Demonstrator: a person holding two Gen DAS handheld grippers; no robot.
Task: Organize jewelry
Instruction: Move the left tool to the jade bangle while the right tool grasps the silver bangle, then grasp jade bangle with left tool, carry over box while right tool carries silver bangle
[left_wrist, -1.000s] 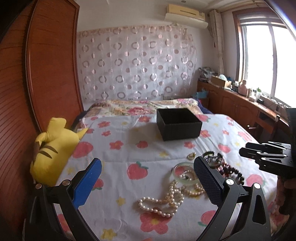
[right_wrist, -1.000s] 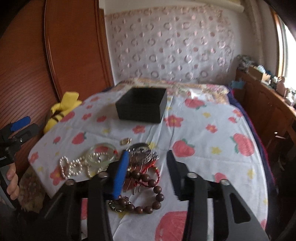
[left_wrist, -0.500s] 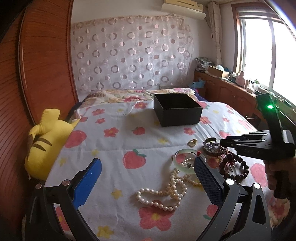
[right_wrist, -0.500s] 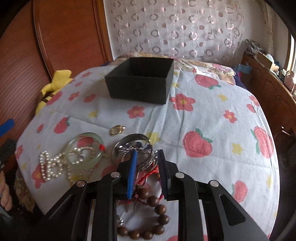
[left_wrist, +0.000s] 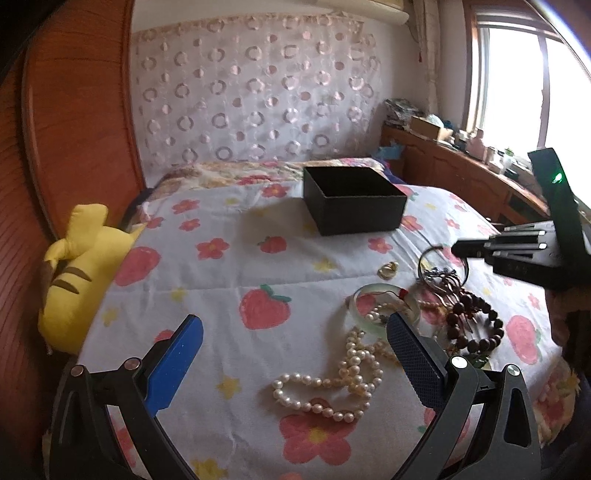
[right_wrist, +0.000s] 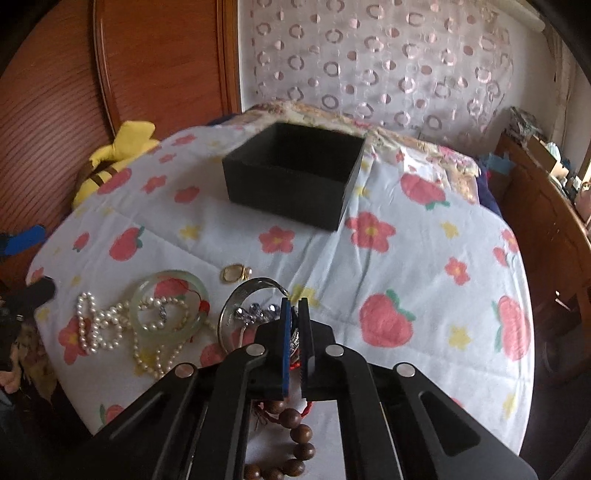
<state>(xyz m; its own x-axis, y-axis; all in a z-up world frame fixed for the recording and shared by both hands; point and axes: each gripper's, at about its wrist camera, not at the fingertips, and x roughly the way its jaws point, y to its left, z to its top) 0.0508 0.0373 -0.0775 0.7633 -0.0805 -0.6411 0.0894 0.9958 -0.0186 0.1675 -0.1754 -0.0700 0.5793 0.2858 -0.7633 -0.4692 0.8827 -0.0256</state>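
Jewelry lies in a heap on the flowered bedspread (left_wrist: 229, 295): a pearl necklace (left_wrist: 332, 387) (right_wrist: 99, 328), a pale green jade bangle (left_wrist: 356, 301) (right_wrist: 170, 274), a brown wooden bead bracelet (left_wrist: 476, 343) (right_wrist: 295, 424), a small gold ring (left_wrist: 388, 269) (right_wrist: 234, 274) and a silver bangle (right_wrist: 229, 306) (left_wrist: 424, 258). My right gripper (right_wrist: 294, 306) (left_wrist: 458, 251) is closing tight on the silver bangle's rim, which sits between its pads. My left gripper (left_wrist: 291, 321) hangs open above the pearl necklace, holding nothing. An open black box (left_wrist: 354, 218) (right_wrist: 284, 192) stands farther back on the bed.
A yellow plush toy (left_wrist: 77, 266) (right_wrist: 110, 162) lies at the bed's left edge against the wooden headboard (left_wrist: 74, 129). A wooden cabinet (left_wrist: 461, 173) with clutter runs along the right under the window. The bed drops off at the near and right edges.
The right gripper's jaws went from wide apart to pinched on the silver bangle while moving forward over the heap. The left gripper sank and tilted down toward the pearls.
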